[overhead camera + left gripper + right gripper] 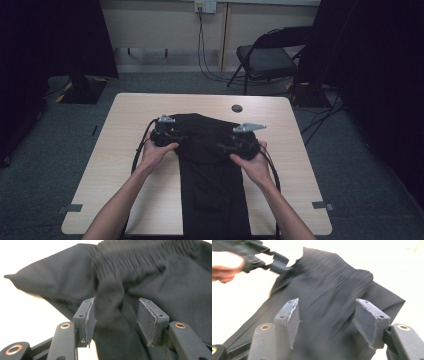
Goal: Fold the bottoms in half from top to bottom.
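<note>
Trousers: a pair of black trousers (pixel 212 170) lay lengthwise down the middle of the table, the gathered elastic waistband toward the upper centre of the high view and the legs running down to the bottom edge of the frame.
Waistband: in the left gripper view the ribbed waistband (pixel 140 257) crossed the top of the frame, with a fold of cloth rising between the two jaws; in the right gripper view it sat in the upper middle (pixel 332 267), blurred.
Left hand-held gripper: the left hand-held gripper (pixel 167 134) rested at the left edge of the trousers' upper part, its jaws apart (pixel 115 317) with black cloth between them but not pinched; it also appeared at the upper left of the right gripper view (pixel 265 258), touching the cloth's edge.
Right hand-held gripper: the right hand-held gripper (pixel 240 142) sat on the right side of the trousers' upper part, its jaws spread wide (pixel 328 322) over the cloth, closed on nothing.
Hands: the left hand (pixel 156 152) and the right hand (pixel 252 162) each held a gripper, forearms entering from the bottom of the high view.
Table: a light wooden table (pixel 125 150) with rounded corners and a dark round cable port (pixel 237 108) near its far edge.
Surroundings: a black folding chair (pixel 267 60) stood at the upper right on grey carpet, with cables trailing from a wall outlet (pixel 205 6) at the top.
</note>
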`<state>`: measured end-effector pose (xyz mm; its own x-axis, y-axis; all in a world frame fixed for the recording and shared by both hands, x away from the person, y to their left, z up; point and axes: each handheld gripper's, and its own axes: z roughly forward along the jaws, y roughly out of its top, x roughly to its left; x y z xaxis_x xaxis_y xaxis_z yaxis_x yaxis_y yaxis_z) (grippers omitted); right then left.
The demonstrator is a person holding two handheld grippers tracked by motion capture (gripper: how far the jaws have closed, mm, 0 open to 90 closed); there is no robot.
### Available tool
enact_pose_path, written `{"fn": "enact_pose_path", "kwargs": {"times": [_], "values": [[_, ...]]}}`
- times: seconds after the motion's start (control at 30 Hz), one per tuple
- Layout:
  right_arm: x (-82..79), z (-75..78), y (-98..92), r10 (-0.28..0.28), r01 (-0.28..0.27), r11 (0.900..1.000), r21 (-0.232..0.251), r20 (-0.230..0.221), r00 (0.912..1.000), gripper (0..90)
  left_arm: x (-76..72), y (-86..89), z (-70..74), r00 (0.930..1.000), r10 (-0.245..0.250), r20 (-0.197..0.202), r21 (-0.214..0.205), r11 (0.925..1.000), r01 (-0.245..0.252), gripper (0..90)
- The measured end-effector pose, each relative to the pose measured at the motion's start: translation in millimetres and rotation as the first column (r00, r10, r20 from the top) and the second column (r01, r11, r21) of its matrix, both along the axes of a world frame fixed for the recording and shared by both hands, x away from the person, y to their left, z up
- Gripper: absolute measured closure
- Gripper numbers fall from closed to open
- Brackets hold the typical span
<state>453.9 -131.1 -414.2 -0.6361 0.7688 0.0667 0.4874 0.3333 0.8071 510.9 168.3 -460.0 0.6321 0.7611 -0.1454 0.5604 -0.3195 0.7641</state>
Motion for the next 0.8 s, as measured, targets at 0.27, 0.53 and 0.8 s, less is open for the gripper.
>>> {"fn": "enact_pose_path", "kwargs": {"times": [0.27,0.53,0.8], "values": [[55.1,-27.6,-3.1,-0.088,0.086,0.9960,-0.024,-0.106,0.9904,29.8,11.4,-9.4,-10.4,0.9996,-0.022,-0.018,0.001,0.9998,0.022,46.6],[58.5,-51.0,2.2,-0.117,0.112,0.9928,-0.044,-0.146,0.9823,49.7,15.3,-16.2,-20.0,0.9993,0.014,-0.034,0.051,0.9986,-0.012,68.2],[54.1,-15.2,2.4,-0.124,0.127,0.9914,0.032,-0.081,0.9890,79.5,6.5,-11.9,17.2,0.9979,0.024,0.061,-0.098,0.9951,-0.018,86.1]]}}
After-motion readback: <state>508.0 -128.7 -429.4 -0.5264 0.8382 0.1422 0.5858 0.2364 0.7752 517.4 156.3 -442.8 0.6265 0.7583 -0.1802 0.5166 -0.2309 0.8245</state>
